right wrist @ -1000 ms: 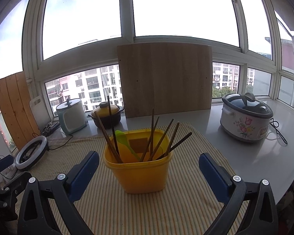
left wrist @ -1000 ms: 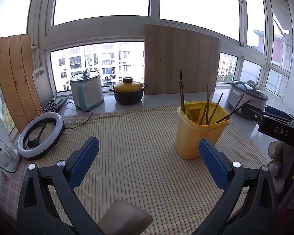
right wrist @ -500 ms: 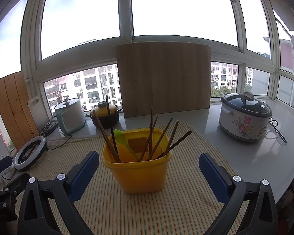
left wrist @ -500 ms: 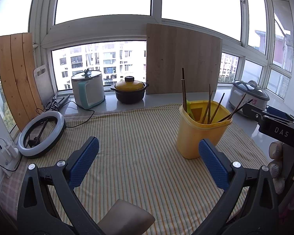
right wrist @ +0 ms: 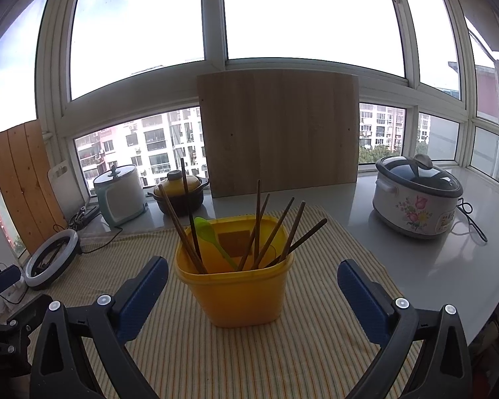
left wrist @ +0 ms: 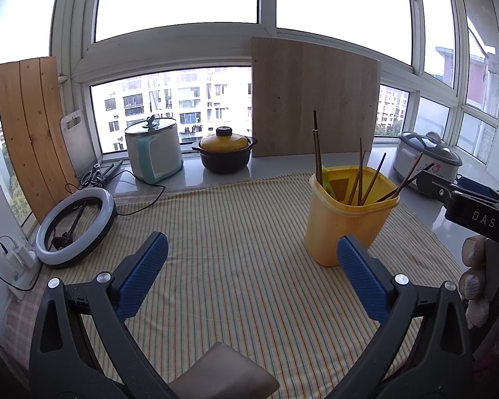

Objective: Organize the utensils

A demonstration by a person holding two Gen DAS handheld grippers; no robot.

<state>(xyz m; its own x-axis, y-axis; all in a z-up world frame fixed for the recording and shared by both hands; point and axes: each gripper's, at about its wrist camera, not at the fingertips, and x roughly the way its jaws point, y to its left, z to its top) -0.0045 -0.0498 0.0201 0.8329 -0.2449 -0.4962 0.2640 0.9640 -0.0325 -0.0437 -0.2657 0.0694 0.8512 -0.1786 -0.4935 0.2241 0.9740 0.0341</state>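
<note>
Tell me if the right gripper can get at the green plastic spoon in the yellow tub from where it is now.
Probably yes. The right gripper is open and empty, facing the yellow plastic tub. The green plastic spoon sticks up above the rim, though the brown wooden chopsticks leaning right beside it crowd the approach.

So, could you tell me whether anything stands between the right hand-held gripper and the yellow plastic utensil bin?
Nothing visible does. The right hand-held gripper is open, facing the yellow plastic utensil bin head-on, with only bare striped tablecloth between its fingers and the bin.

Seven chopsticks [right wrist: 258, 219], one green spoon [right wrist: 207, 232]
</note>
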